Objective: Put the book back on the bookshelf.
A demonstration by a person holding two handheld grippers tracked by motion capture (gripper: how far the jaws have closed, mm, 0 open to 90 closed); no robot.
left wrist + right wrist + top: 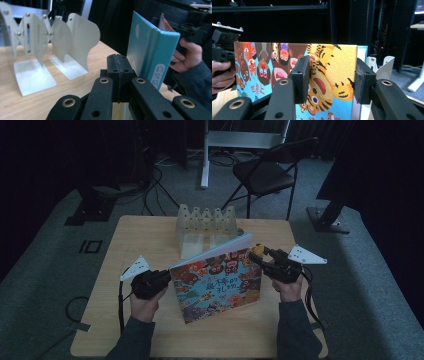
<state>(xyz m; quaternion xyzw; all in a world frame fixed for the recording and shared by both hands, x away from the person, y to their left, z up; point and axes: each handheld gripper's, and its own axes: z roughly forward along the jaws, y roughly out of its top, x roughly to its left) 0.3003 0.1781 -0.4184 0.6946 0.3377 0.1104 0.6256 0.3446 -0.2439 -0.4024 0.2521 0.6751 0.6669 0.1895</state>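
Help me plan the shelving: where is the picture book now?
In the high view the picture book stands mid-table between both grippers, just in front of the white bookends.

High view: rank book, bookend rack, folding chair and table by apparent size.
1. Table, clearly largest.
2. Book and folding chair: similar in area, and the chair stands farther from the camera, so no ranking between them.
3. Bookend rack, smallest, though it too sits behind the book.
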